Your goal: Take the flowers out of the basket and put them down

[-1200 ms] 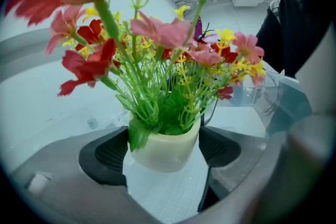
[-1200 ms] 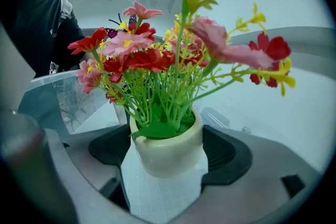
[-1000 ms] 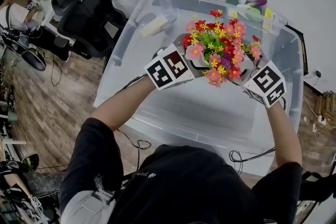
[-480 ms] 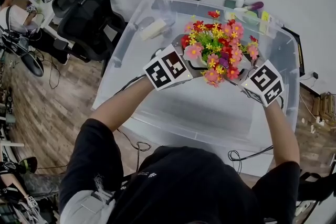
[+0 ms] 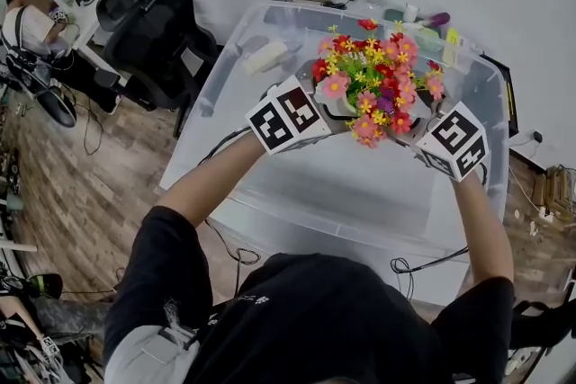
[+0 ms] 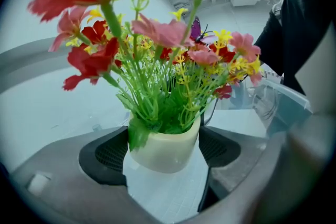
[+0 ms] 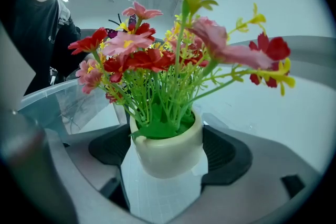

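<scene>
My left gripper (image 6: 165,150) and right gripper (image 7: 167,156) both clamp the cream pot (image 7: 169,152) of flowers (image 5: 373,76), held above the clear tub (image 5: 360,193) toward 12 o'clock; it looks top-heavy and may tip or slip if my hands drift apart.

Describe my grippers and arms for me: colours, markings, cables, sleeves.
Both the left gripper and right gripper have grey bodies, black ribbed pads and a white cube with black square markers. Black cables run back along the arms. The person wears a black short-sleeved shirt; forearms are uncovered.
</scene>
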